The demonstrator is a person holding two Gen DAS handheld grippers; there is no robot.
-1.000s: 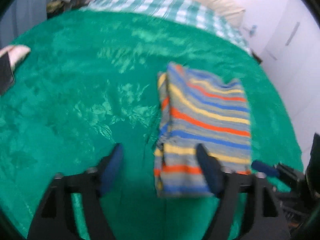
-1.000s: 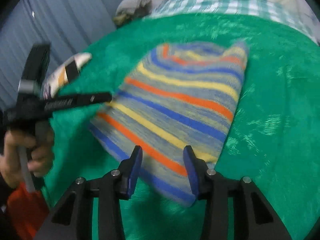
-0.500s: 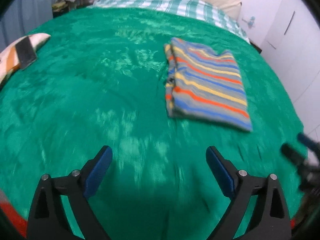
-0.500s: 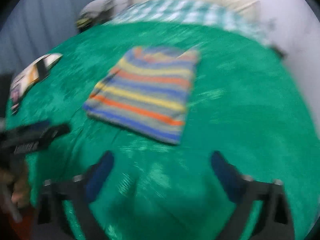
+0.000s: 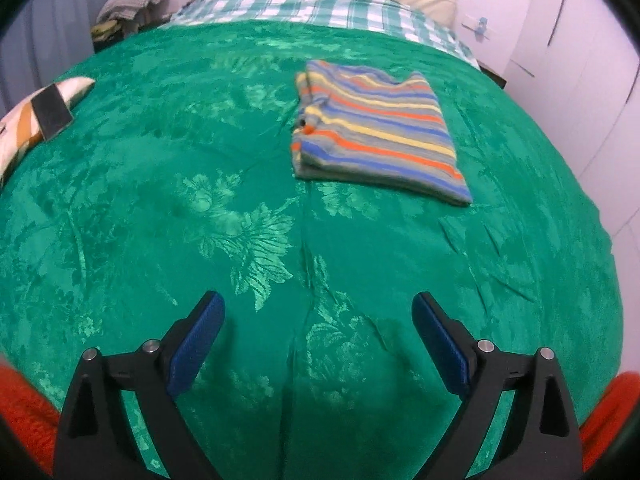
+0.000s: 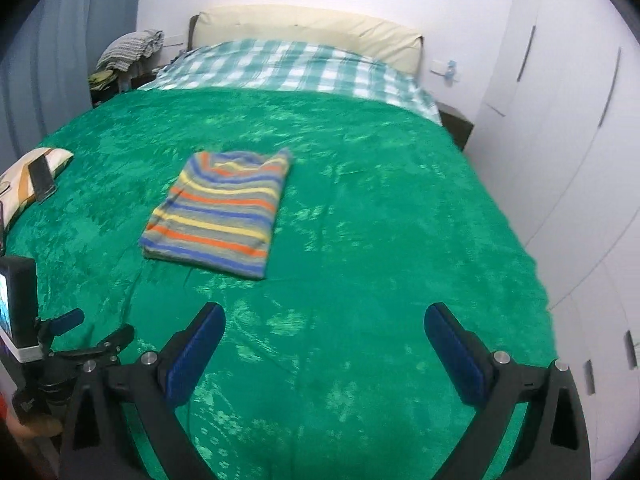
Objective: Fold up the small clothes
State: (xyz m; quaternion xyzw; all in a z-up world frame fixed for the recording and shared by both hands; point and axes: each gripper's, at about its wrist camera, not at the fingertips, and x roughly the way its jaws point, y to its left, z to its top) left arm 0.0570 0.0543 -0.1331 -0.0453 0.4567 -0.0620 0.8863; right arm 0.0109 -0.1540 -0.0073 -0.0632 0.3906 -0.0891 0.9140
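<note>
The striped shirt (image 5: 376,136) lies folded into a flat rectangle on the green bedspread (image 5: 200,200), upper centre of frame, apparently finished, so the left gripper (image 5: 318,340) and right gripper (image 6: 324,344) hang spread wide and empty, well clear of it.

L tool (image 5: 318,340) + R tool (image 6: 324,344) pulled back off striped shirt (image 5: 376,132) | R jaws now wide | shirt farther off
</note>
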